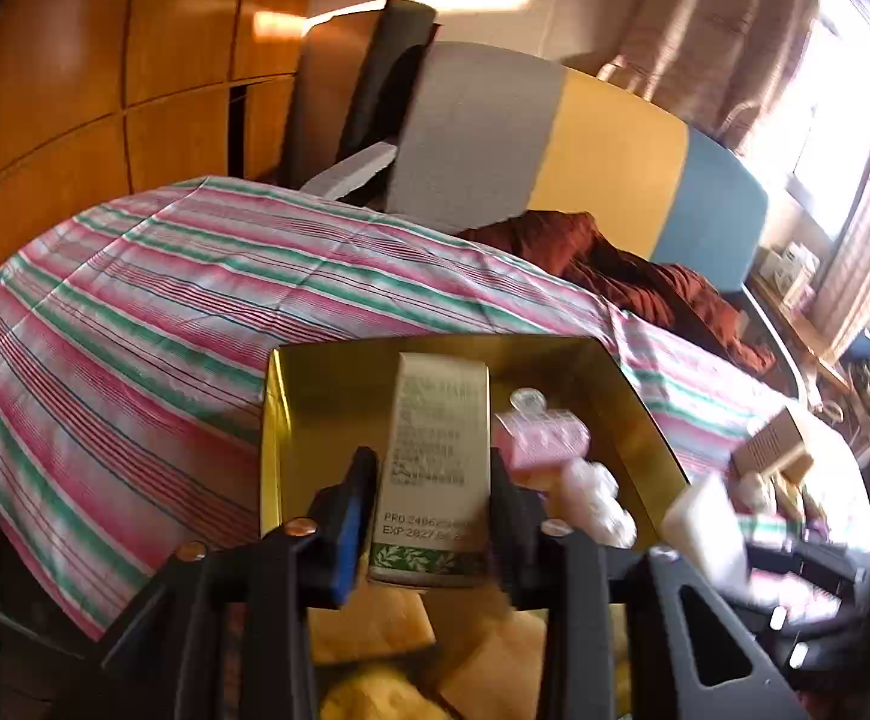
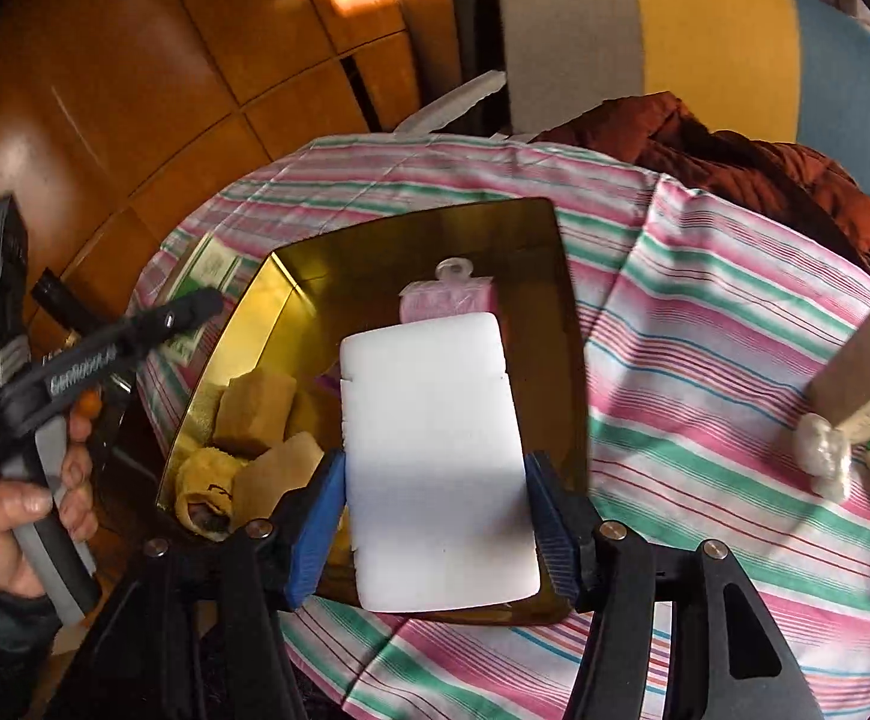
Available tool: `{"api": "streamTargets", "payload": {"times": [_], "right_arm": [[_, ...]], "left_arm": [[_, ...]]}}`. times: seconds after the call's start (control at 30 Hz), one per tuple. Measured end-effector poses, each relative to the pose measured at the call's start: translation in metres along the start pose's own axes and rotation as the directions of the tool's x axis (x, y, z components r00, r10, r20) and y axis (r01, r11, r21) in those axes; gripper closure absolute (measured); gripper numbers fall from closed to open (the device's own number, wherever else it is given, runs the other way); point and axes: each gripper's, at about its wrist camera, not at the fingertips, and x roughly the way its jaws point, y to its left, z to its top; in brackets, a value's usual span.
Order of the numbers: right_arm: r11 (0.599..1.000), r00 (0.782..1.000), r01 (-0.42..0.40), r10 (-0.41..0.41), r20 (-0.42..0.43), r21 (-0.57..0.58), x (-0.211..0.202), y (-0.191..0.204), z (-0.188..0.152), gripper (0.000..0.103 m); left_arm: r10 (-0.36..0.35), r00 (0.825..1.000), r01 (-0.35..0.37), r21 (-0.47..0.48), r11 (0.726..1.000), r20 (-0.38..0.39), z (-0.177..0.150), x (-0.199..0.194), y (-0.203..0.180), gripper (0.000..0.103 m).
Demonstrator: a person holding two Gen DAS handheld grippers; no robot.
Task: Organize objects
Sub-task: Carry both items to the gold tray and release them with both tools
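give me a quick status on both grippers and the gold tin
Left gripper shut on white printed carton. Right gripper shut on white foam block, over gold metal tin. Tin crowded: pink clip, tan sponges.

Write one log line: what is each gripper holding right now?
left gripper: shut on printed carton | right gripper: shut on white sponge block | both over gold tin
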Motion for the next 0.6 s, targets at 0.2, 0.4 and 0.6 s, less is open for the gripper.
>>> {"api": "streamTargets", "payload": {"times": [0.2, 0.4, 0.6], "right_arm": [[1.000, 0.998, 0.025, -0.026, -0.052, -0.016, 0.021, 0.007, -0.007, 0.018], [0.999, 0.997, 0.033, -0.032, -0.064, 0.018, 0.024, 0.005, -0.017, 0.016], [0.998, 0.997, 0.067, -0.067, -0.028, 0.012, 0.015, 0.014, -0.023, 0.011]], "left_arm": [[0.022, 0.999, -0.023, -0.058, 0.998, -0.027, 0.007, 0.015, 0.017, 0.028], [0.055, 0.998, -0.056, -0.058, 0.997, -0.013, -0.010, 0.005, 0.017, 0.028], [0.075, 0.997, -0.075, -0.045, 0.996, 0.003, -0.026, -0.011, 0.007, 0.028]]}}
